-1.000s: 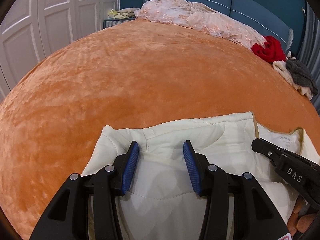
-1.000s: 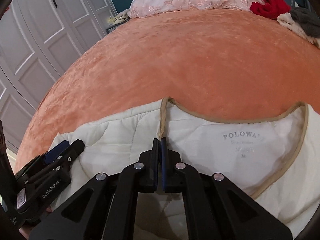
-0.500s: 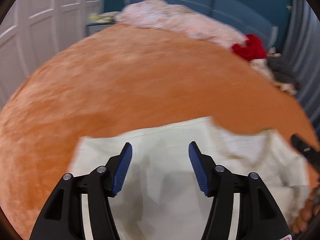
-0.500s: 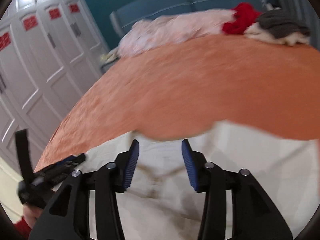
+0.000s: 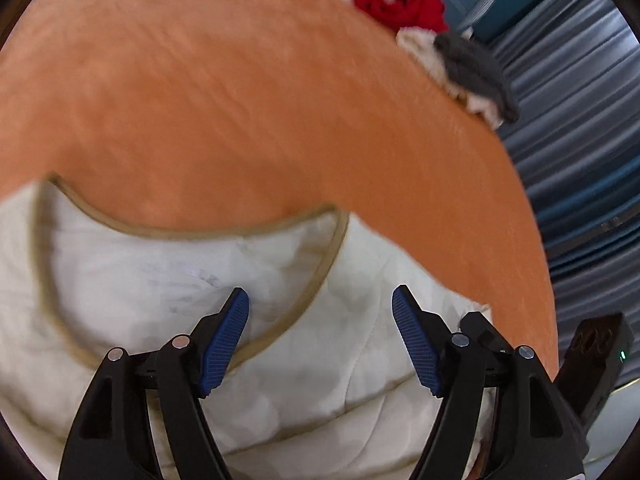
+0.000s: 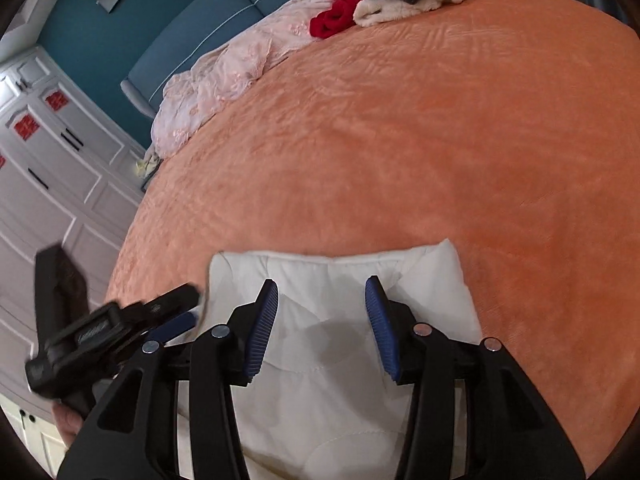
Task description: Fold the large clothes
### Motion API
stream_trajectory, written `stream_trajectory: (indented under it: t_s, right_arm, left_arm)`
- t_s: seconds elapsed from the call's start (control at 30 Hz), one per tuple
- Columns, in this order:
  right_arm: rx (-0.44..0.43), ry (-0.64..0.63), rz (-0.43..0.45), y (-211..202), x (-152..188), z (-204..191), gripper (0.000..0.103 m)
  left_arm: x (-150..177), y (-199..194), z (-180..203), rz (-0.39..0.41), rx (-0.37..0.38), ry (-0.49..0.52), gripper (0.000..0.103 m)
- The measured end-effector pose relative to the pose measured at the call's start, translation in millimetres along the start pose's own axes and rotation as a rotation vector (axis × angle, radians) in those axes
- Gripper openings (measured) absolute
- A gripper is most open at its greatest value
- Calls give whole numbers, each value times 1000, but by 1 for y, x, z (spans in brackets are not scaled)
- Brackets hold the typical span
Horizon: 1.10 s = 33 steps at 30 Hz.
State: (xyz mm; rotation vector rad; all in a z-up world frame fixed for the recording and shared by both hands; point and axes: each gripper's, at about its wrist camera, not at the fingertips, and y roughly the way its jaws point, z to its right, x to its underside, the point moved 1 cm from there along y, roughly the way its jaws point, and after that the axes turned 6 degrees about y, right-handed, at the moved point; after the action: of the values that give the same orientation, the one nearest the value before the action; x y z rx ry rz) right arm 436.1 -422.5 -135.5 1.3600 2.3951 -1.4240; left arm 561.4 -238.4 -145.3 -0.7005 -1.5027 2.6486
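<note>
Two fisheye views, each looking forward and steeply down from a handheld gripper, close above a cream quilted garment (image 5: 120, 264) at the near edge of a bed with an orange plush cover (image 6: 420, 140). The left wrist view faces the bed's far right corner; the right wrist view faces its far left corner. Both share the garment, the cover and a crumpled red cloth (image 5: 404, 6) at the far edge

- A big bed (image 6: 400, 140) with a soft orange cover holds everything.
- A cream quilted jacket (image 5: 280, 340) lies flat at the near edge.
- Far away lie a pink lacy cloth (image 6: 224, 76), a red cloth (image 5: 404, 6), a fluffy white cloth (image 6: 404, 6) and a grey cloth (image 5: 472, 64).
</note>
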Motion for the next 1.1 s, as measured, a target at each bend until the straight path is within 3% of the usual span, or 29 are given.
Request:
stream_trajectory:
  t_s: [0.03, 0.07, 0.1, 0.17, 0.33, 0.47, 0.6, 0.77, 0.87, 0.93, 1.0, 1.1]
  right_arm:
    - [4, -11, -3, 3, 3, 0, 45]
    - [6, -17, -4, 6, 5, 1, 45]
    - [6, -19, -3, 7, 5, 1, 45]
    - [8, -19, -4, 8, 7, 2, 44]
    - [61, -84, 10, 5, 7, -9, 42]
    - [154, -162, -20, 22, 12, -16, 40]
    - [236, -256, 6, 33, 19, -25, 40]
    - [233, -263, 14, 33, 19, -24, 41]
    - [247, -252, 14, 19, 13, -29, 42]
    - [257, -282, 96, -9, 15, -44, 43]
    - [225, -334, 147, -32, 21, -70, 44]
    - [178, -404, 113, -27, 36, -107, 44]
  left_arm:
    - [-1, 3, 1, 8, -21, 14, 68]
    - [-1, 4, 3, 16, -37, 27, 60]
    - [-1, 4, 7, 29, -61, 57, 35]
    - [-2, 4, 11, 28, -68, 106, 1]
    - [1, -15, 20, 126, -104, 172, 0]
    - [9, -1, 23, 136, -194, 230, 0]
    - [19, 12, 14, 153, -212, 217, 2]
    - [23, 9, 19, 170, -278, 234, 11]
    - [30, -25, 16, 222, -315, 184, 11]
    - [37, -57, 9, 262, -311, 184, 11]
    - [40, -86, -6, 282, -378, 198, 11]
    - [41, -106, -33, 269, -468, 182, 11]
